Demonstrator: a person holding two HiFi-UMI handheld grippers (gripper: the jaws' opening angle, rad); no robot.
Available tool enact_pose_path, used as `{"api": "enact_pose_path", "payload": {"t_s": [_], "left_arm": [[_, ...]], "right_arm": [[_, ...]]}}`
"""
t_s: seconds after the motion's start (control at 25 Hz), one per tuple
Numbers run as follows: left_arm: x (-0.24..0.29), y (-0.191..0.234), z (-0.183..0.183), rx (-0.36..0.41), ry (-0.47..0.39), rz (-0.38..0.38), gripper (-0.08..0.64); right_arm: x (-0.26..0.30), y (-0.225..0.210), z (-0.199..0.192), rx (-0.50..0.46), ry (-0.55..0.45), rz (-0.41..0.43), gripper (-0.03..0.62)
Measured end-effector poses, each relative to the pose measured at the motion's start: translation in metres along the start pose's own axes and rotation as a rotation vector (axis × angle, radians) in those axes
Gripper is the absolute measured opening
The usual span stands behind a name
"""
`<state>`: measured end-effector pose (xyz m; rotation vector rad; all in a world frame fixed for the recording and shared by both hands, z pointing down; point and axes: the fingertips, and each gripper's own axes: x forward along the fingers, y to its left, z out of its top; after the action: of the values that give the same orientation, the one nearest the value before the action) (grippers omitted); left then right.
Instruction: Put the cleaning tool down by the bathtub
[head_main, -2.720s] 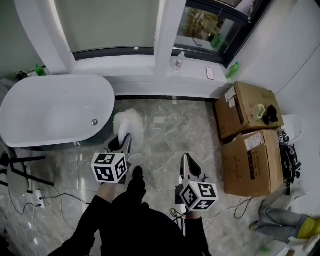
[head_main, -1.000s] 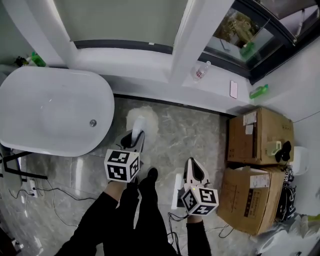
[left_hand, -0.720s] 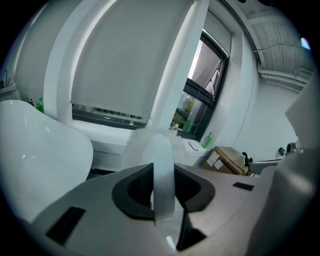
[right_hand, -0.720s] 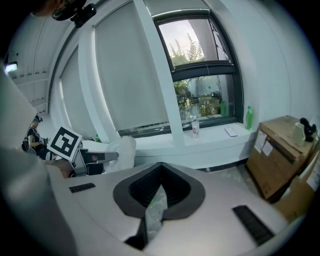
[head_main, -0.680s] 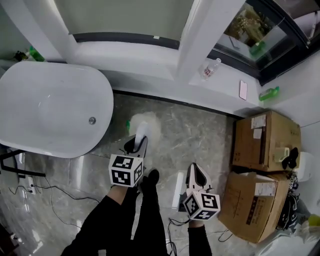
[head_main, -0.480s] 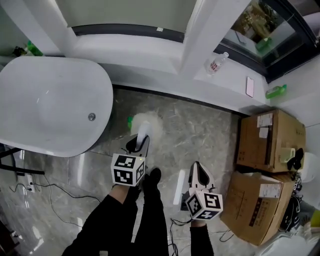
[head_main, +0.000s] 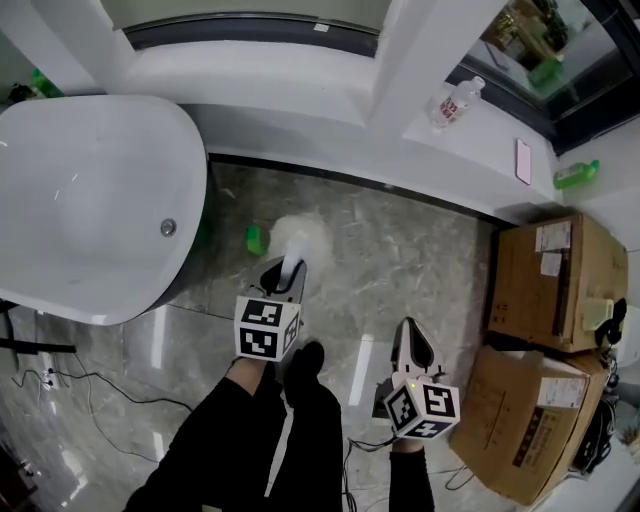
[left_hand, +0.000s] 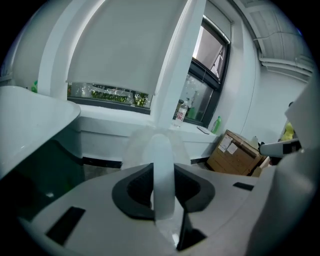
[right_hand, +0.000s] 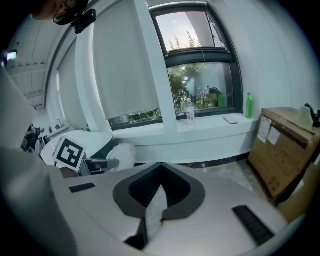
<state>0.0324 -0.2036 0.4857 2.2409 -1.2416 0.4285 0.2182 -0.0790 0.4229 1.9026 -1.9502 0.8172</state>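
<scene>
Beside the tub (head_main: 188, 180), the left gripper (head_main: 290, 272) is clamped on the white handle of the duster (head_main: 300, 236). Its fluffy head sits over the floor (head_main: 430, 265) near the tub's end. Off to the right, the right gripper (head_main: 410, 336) hangs with its jaws together, holding nothing.

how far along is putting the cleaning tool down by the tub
Done: the cleaning tool has its fluffy head over the floor right beside the bathtub. In hand: the left gripper has its jaws clamped on the tool's white handle; the right gripper is shut and empty. Left: rest the tool on the floor and open the jaws.
</scene>
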Motion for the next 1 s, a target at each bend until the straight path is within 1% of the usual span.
{"api": "enact_pose_path", "payload": {"t_s": [0.16, 0.48, 0.72, 1.0], "left_arm": [[0.030, 0.007, -0.021, 0.018, 0.002, -0.005, 0.094], [0.077, 0.029, -0.072, 0.016, 0.031, 0.027, 0.093], [0.114, 0.050, -0.113, 0.009, 0.070, 0.045, 0.094], [0.152, 0.067, -0.156, 0.012, 0.115, 0.047, 0.094]], "right_arm": [[0.026, -0.016, -0.019, -0.005, 0.000, 0.000, -0.002], [0.078, -0.037, -0.055, 0.015, -0.005, 0.019, 0.000], [0.117, -0.050, -0.077, -0.034, -0.006, 0.033, -0.001], [0.151, -0.066, -0.101, -0.059, -0.019, 0.029, 0.000]]}}
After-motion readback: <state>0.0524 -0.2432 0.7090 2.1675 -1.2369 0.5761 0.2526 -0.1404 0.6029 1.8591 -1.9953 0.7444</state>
